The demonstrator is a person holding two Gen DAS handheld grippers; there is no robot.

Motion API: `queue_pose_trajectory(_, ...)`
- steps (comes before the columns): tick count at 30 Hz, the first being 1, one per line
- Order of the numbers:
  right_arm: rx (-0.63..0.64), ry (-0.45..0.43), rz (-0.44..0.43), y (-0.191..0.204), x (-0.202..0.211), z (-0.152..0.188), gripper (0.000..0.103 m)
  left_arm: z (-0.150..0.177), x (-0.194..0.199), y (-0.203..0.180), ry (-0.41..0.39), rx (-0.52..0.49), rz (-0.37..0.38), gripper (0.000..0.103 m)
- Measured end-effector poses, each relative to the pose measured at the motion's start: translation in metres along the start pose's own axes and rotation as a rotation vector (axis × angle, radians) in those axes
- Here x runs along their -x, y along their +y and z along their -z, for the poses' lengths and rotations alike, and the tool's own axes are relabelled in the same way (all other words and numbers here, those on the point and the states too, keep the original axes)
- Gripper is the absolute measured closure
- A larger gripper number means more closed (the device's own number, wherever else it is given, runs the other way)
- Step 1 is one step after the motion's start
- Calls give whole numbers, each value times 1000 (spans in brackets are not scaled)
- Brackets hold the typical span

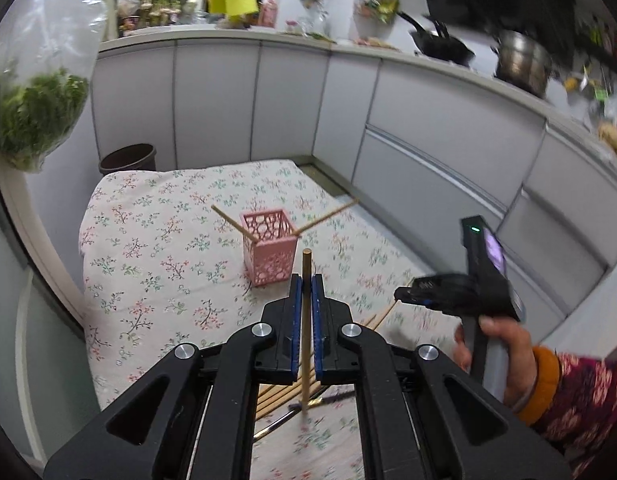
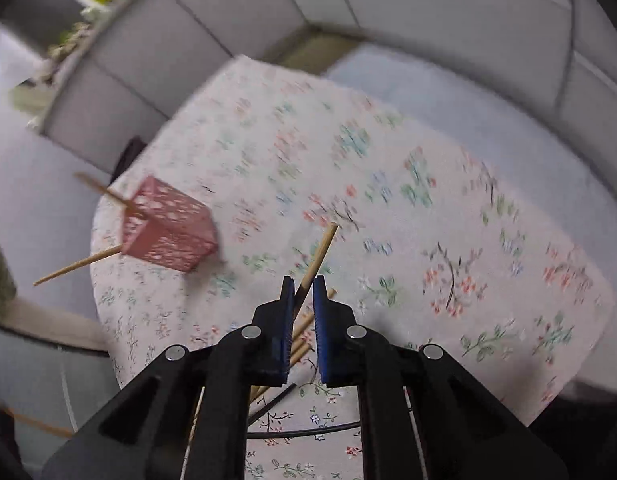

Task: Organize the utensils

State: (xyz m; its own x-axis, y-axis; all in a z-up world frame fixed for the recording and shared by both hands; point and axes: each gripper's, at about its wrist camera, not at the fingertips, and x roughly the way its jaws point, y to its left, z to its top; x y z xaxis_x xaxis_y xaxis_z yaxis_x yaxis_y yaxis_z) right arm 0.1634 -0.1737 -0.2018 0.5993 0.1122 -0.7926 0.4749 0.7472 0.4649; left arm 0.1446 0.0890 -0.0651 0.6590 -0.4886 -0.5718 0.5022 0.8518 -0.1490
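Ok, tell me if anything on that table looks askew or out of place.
The two chopsticks already in the pink holder splay wide apart, leaning out over opposite sides instead of standing together. More chopsticks lie loose on the tablecloth. Nothing looks spilled or broken.

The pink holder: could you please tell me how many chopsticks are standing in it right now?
2 in the pink holder: one chopstick leans out left, the other leans out right. Any lying fully inside would be hidden.

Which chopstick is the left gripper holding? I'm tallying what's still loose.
The upright chopstick, clamped between the left gripper's blue pads. Two others lean in the pink holder; the rest lie on the floral cloth.
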Motion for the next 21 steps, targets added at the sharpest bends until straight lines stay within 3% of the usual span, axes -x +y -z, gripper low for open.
queue_pose_trajectory(4, 154, -150, -47, 22, 47, 5, 95, -4, 3, -7, -32, 33, -15, 99)
queue_pose_trajectory(11, 334, -295, -89, 51, 108, 10, 97, -14, 13, -16, -61, 46, -25, 99)
queue_pose_trajectory(21, 358, -357, -126, 60, 149, 0, 97, -28, 21, -14, -94, 99, -54, 99)
